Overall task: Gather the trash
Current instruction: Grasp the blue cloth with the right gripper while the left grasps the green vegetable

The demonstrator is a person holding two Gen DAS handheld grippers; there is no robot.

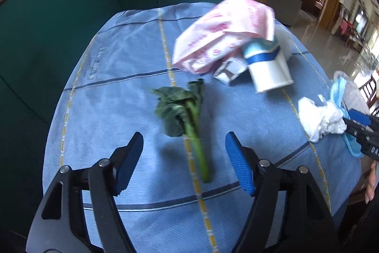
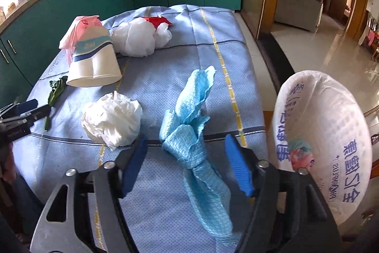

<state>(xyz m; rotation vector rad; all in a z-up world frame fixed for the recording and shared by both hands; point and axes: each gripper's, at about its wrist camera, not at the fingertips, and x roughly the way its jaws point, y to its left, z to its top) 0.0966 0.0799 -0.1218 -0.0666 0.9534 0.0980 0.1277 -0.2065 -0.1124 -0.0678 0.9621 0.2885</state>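
Straddling the blue rag (image 2: 189,125) with my right gripper (image 2: 186,164), jaws spread and touching nothing, I'd lower squarely and pinch at its knot. My left gripper (image 1: 184,158) gapes over the greens (image 1: 184,115) mid-table; grab the stalk. I count one rag, one greens, one tissue wad (image 2: 112,120), one cup (image 2: 94,63), one pink wrapper (image 1: 222,32), one lined bin (image 2: 322,134) off the table's right edge.
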